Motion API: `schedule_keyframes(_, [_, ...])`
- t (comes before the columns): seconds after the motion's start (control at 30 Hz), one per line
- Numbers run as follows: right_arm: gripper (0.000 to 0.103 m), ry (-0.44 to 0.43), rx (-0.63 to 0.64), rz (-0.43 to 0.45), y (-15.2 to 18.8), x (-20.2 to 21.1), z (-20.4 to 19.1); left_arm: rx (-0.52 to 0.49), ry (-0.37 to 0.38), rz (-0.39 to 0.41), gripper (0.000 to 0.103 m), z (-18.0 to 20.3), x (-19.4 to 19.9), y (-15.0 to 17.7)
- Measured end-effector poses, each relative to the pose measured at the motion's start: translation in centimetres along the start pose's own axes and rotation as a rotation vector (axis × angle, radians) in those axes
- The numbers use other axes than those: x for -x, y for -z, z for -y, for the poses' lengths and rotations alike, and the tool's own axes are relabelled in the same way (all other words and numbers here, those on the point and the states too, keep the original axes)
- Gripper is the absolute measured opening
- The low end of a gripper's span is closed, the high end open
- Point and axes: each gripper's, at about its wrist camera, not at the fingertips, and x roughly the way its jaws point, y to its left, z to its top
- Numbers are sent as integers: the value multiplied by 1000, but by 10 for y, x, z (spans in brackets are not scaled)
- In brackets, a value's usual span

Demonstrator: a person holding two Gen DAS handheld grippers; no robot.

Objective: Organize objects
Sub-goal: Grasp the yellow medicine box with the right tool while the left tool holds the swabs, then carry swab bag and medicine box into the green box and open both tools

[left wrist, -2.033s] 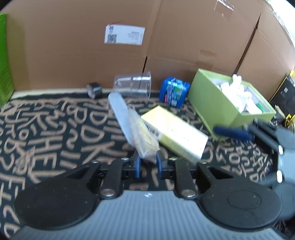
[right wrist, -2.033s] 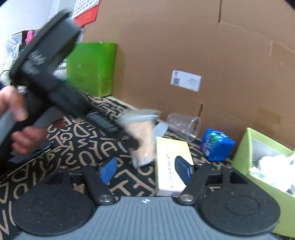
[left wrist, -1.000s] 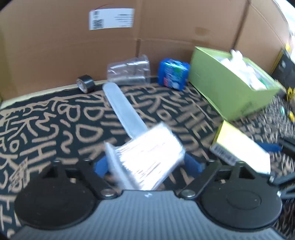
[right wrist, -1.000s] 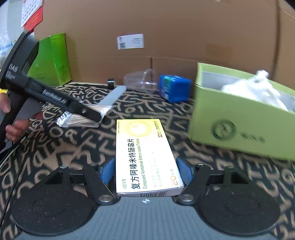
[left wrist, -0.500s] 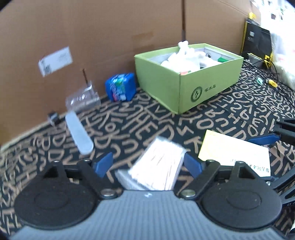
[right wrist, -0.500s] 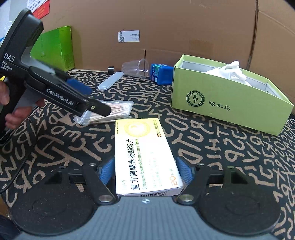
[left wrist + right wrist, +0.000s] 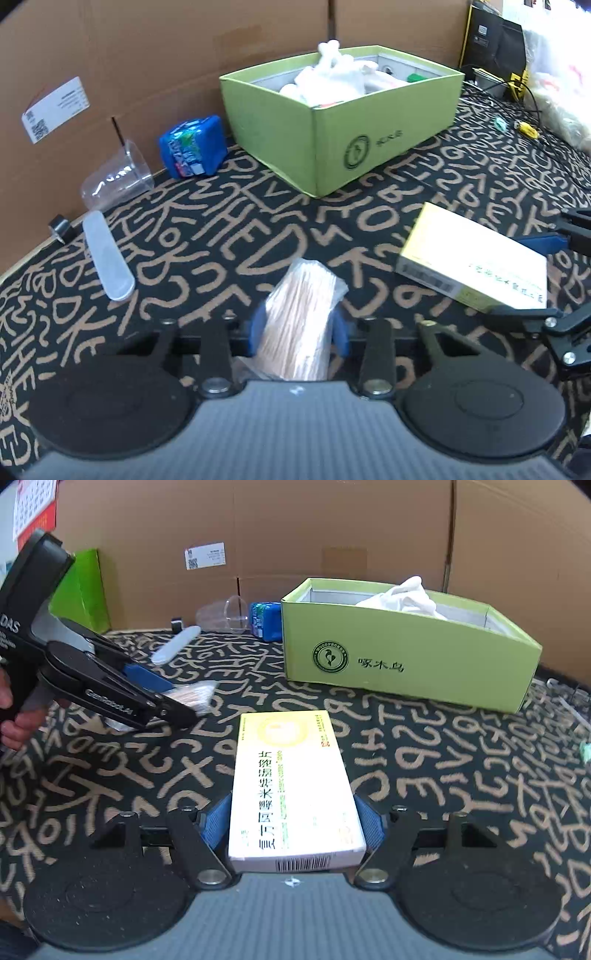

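The left gripper [image 7: 299, 328] has just been closing its jaws on the clear packet of wooden sticks [image 7: 301, 314], hiding its lower end. The right gripper [image 7: 291, 825] clamps the yellow-white medicine box [image 7: 291, 786]. The open green cardboard box [image 7: 406, 664] stands beyond.

I count two grippers [image 7: 299, 328] [image 7: 291, 827], one medicine box [image 7: 291, 786], one stick pack [image 7: 301, 317], two green boxes [image 7: 406, 657] [image 7: 83, 590], one cup [image 7: 116, 177], one blue pack [image 7: 194, 146].

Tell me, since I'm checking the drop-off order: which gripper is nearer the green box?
Right. The right gripper, clamping the medicine box, faces the green box. The left gripper sits farther back.
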Motion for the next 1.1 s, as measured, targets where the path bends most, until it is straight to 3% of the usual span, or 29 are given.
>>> schedule_keyframes(0.07, [75,-7,0,3,0,1,0,-13,4,0,37,5,1,1])
schedule_keyframes(0.13, [75,-7,0,11,-1,0,0,-16,5,-1,46,9,1,1])
schedule_keyframes(0.2, [77,-7,2,14,-4,-2,-2,-1,5,-4,62,10,-2,0])
schedule_keyframes(0.27, [78,-1,14,14,-6,-7,-5,17,0,-2,63,10,-4,-1])
schedule_keyframes(0.33, [78,11,22,15,-7,-11,-7,37,6,-3,59,8,-6,-2])
schedule_keyframes(0.4, [78,10,19,25,-6,-15,-6,39,6,-4,39,8,-5,-3])
schedule_keyframes(0.43, [71,6,10,31,-5,-15,-5,32,-4,-7,36,10,-3,-3])
schedule_keyframes(0.57, [70,-7,-1,37,-2,-8,0,37,-9,-2,22,18,4,-7])
schedule_keyframes(0.77, [70,-31,-61,79,-6,16,16,82,62,89,21,20,29,-30])
schedule_keyframes(0.97, [70,40,-78,213,-33,47,42,108,80,228,21,26,49,-80])
schedule_keyframes(1.1, [70,100,-57,284,-59,51,59,157,92,277,21,29,44,-118])
